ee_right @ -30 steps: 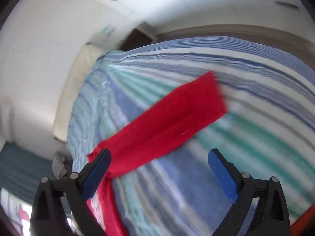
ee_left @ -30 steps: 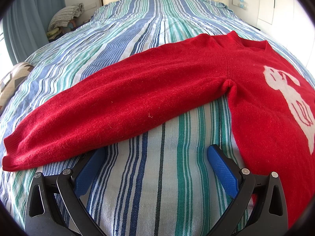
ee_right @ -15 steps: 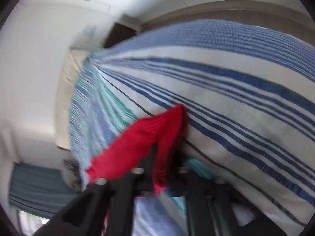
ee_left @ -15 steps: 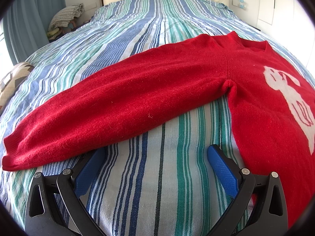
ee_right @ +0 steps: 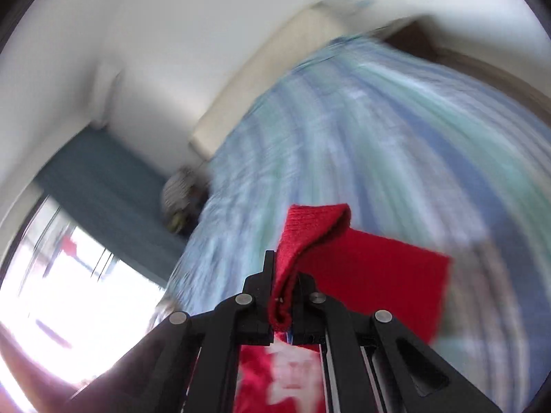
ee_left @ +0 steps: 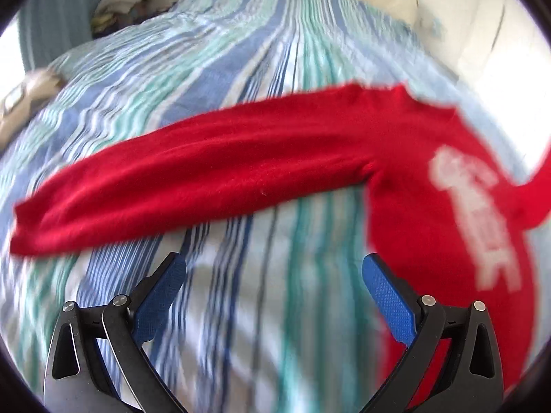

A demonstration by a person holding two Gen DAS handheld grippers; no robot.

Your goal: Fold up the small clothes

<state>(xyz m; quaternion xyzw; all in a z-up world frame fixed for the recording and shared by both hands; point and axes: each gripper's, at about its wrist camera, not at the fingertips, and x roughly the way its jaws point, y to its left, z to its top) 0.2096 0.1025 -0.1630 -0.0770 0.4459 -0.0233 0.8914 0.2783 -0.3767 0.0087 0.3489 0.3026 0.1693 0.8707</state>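
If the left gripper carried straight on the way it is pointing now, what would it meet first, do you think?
Most likely the striped bedspread: the open left gripper points down at bare cover between its blue pads. The red sweater's sleeve lies just beyond that spot, so it could come first if the line runs shallower; blur makes depth uncertain.

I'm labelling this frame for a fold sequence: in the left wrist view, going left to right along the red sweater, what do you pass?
Sleeve cuff → long sleeve → armpit crease → white chest print on the red sweater, all lying on the striped bedspread.
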